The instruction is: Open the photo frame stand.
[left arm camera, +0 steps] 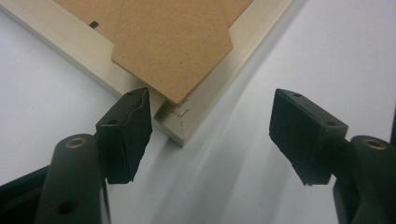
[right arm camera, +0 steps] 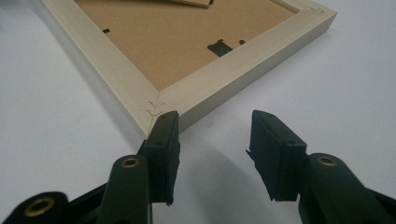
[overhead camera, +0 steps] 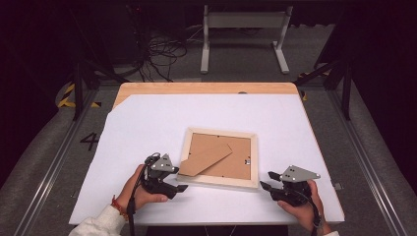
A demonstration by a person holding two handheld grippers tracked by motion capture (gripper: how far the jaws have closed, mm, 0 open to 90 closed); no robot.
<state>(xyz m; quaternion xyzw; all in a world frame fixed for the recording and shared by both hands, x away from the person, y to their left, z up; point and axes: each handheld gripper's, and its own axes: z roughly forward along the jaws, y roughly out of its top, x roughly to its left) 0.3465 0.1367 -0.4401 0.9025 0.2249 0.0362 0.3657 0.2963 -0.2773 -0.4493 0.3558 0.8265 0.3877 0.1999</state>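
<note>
A pale wooden picture frame (overhead camera: 221,183) lies face down on the white sheet, its brown backing board (overhead camera: 236,150) up. A brown stand flap (overhead camera: 204,160) lies slanted across the backing and overhangs the frame's near left corner. My left gripper (overhead camera: 178,179) is open at that corner; in the left gripper view (left arm camera: 212,105) the frame corner (left arm camera: 175,123) and the flap's tip (left arm camera: 173,46) sit just ahead, near the left pad, not pinched. My right gripper (overhead camera: 266,180) is open beside the near right corner; in its own view (right arm camera: 212,119) the frame's corner (right arm camera: 154,109) meets the left jaw's tip.
The white sheet (overhead camera: 147,128) covers most of a wooden table (overhead camera: 206,88), and both hands rest near its front edge. A small black hanger clip (right arm camera: 218,46) sits on the backing. Beyond the table are a white stand (overhead camera: 243,22) and floor cables (overhead camera: 162,54).
</note>
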